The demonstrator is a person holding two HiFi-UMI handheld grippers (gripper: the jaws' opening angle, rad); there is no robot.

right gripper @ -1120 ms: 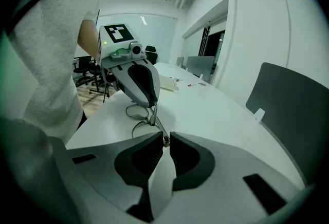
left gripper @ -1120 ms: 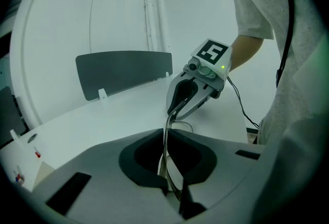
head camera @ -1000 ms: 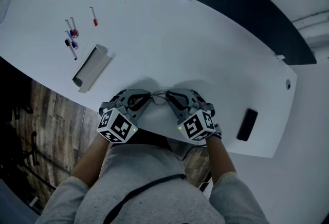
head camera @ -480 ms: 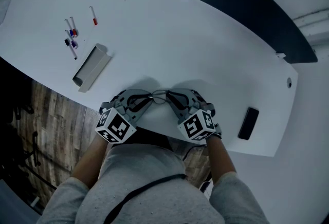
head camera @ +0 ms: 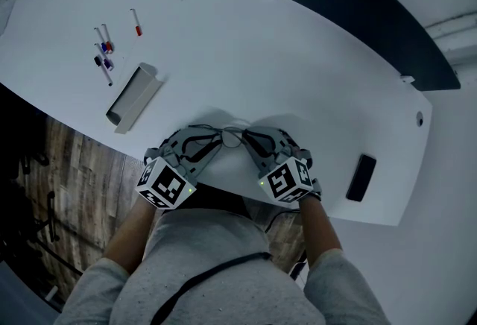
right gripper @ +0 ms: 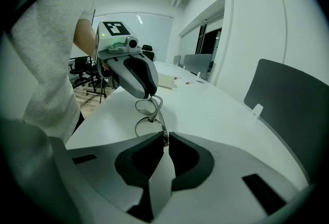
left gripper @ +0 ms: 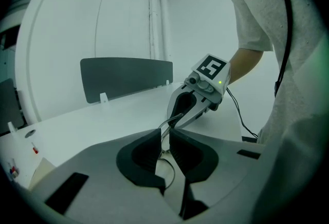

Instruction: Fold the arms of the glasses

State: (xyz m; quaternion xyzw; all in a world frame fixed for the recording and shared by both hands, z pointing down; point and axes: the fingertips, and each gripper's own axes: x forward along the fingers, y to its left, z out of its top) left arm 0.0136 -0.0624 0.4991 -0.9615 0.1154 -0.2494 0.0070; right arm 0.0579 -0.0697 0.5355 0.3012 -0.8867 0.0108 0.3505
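Thin wire-framed glasses [head camera: 231, 137] hang just above the white table [head camera: 246, 55] near its front edge, between my two grippers. My right gripper [head camera: 244, 139] is shut on one end of the frame; in the right gripper view its pads [right gripper: 157, 142] pinch the wire near the hinge. My left gripper [head camera: 217, 139] has just been opening. In the left gripper view the frame wire [left gripper: 163, 133] runs through the gap between its pads, which stand apart from it. The lenses [right gripper: 148, 115] show between both grippers, under the left gripper's tips [right gripper: 146, 95].
A grey tray [head camera: 133, 98] lies at the left of the table, with several markers [head camera: 104, 54] beyond it. A black phone [head camera: 360, 179] lies at the right front. A dark panel [head camera: 350, 10] stands along the far edge. The table's front edge runs right under the grippers.
The left gripper's marker cube has shifted slightly toward the person and its jaws look a little wider. The right gripper and the glasses have stayed put.
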